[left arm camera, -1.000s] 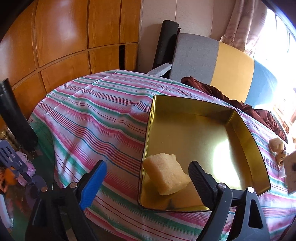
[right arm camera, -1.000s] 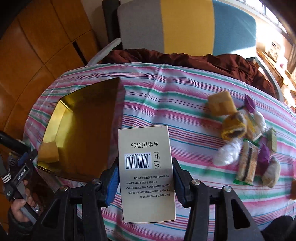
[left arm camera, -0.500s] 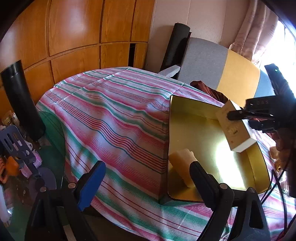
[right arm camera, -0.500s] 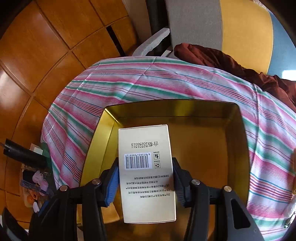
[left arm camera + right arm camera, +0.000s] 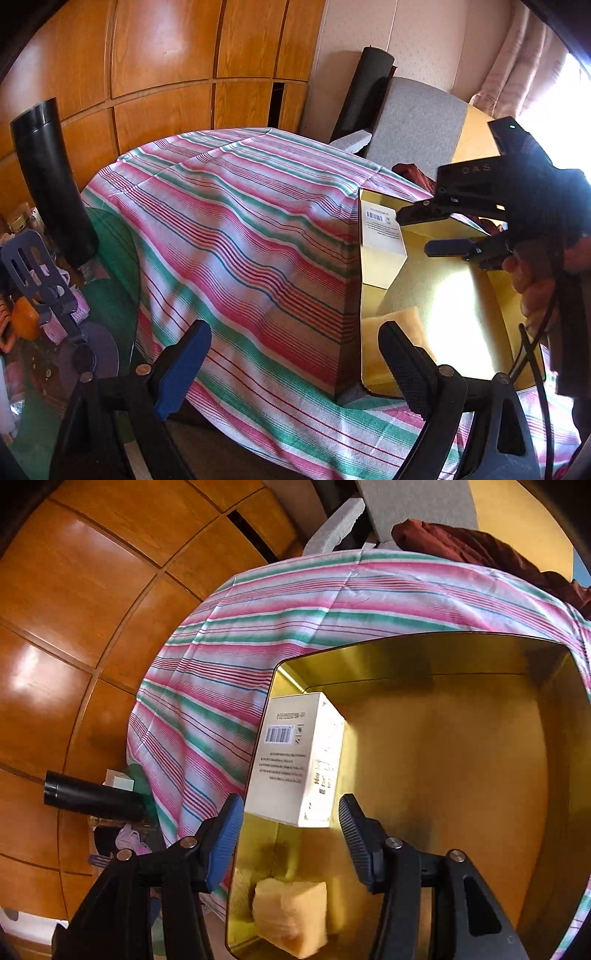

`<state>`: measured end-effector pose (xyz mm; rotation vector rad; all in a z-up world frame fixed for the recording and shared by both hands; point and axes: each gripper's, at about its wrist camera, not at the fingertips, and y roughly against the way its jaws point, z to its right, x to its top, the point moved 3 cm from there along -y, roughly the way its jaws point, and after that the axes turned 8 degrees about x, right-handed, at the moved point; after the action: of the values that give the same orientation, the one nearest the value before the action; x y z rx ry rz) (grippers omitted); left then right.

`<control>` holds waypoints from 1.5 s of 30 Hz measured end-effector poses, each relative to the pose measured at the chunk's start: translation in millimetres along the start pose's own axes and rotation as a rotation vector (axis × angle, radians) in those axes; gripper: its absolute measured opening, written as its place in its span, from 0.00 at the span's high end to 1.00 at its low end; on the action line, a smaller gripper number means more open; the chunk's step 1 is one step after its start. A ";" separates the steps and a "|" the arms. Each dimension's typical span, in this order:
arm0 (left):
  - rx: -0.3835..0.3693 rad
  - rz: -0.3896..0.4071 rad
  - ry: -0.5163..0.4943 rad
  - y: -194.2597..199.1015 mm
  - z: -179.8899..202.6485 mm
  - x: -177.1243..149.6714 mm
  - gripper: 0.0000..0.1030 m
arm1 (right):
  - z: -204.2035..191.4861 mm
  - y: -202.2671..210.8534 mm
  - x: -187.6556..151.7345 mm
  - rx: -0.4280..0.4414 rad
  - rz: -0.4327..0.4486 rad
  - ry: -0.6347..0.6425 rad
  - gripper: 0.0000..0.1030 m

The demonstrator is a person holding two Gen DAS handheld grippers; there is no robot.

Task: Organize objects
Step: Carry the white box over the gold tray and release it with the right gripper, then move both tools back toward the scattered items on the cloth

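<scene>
in the far left corner of the gold tray, by its left wall, the white box now sits on its own. half a sec ago it was clamped in my right gripper above the tray; since then the jaws have just been opening and the box is out of them. so that's one more item filed; the yellow sponge is already in the near left corner.

rel. to the fingers: the box's near end lies just ahead of the right tips, roughly between their lines, w/ visible gaps both sides, no pad touching. right jaws partly open, holding nothing.

my left gripper hangs wide open & empty at the tray's near edge, one finger over the striped cloth, the other over the tray near the sponge.

my guess: back the right one out and go for another item.
</scene>
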<state>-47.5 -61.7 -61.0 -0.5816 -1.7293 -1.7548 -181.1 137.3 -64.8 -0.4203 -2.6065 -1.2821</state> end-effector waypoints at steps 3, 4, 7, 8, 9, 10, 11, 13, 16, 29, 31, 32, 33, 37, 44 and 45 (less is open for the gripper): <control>0.003 0.006 -0.002 2.6 2.0 1.0 0.10 | 1.9 17.4 -8.4 -0.015 0.026 0.022 0.47; 0.000 0.010 -0.003 4.3 3.5 1.5 0.10 | 2.2 23.4 -11.4 -0.031 0.038 0.037 0.47; 0.002 0.024 -0.019 10.6 9.4 2.7 0.10 | 1.0 41.2 -21.8 -0.092 0.082 0.099 0.43; 0.000 0.028 -0.024 12.6 11.7 3.1 0.10 | 0.9 46.8 -25.2 -0.113 0.098 0.125 0.40; -0.002 0.033 -0.028 14.9 13.6 3.8 0.10 | 0.5 52.3 -28.9 -0.134 0.116 0.147 0.34; -0.002 0.038 -0.033 17.0 15.6 4.3 0.10 | 0.5 57.8 -32.5 -0.153 0.132 0.165 0.30; -0.002 0.042 -0.039 18.9 17.9 4.5 0.10 | 1.1 63.2 -35.6 -0.169 0.148 0.183 0.29; -0.002 0.047 -0.050 22.6 22.3 5.1 0.10 | 1.5 75.8 -43.0 -0.210 0.181 0.222 0.23; -0.004 0.052 -0.067 27.9 29.4 5.5 0.10 | 4.3 94.4 -54.9 -0.269 0.232 0.276 0.17; -0.046 0.075 -0.165 46.6 72.4 4.7 0.09 | 68.2 168.9 -93.7 -0.414 0.343 0.238 0.16; -0.059 0.073 -0.181 47.3 80.9 4.2 0.09 | 83.8 181.8 -98.3 -0.438 0.357 0.210 0.16; -0.067 0.072 -0.190 47.8 85.7 3.7 0.09 | 92.2 188.5 -100.5 -0.451 0.363 0.196 0.16; -0.076 0.070 -0.201 48.3 91.1 3.0 0.09 | 100.8 195.2 -102.2 -0.466 0.369 0.182 0.16; -0.111 0.073 -0.245 51.2 113.8 -0.4 0.09 | 139.2 223.8 -109.7 -0.532 0.389 0.113 0.16; -0.185 0.075 -0.325 56.9 159.5 -3.1 0.09 | 214.6 293.7 -123.4 -0.616 0.455 -0.058 0.16; -0.197 0.076 -0.339 58.2 167.4 -3.9 0.09 | 226.2 305.1 -126.3 -0.634 0.471 -0.091 0.16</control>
<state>-21.9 106.7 -12.0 -1.0690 -1.7336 -1.8670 28.3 474.6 -14.2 -1.1305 -1.9152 -1.8889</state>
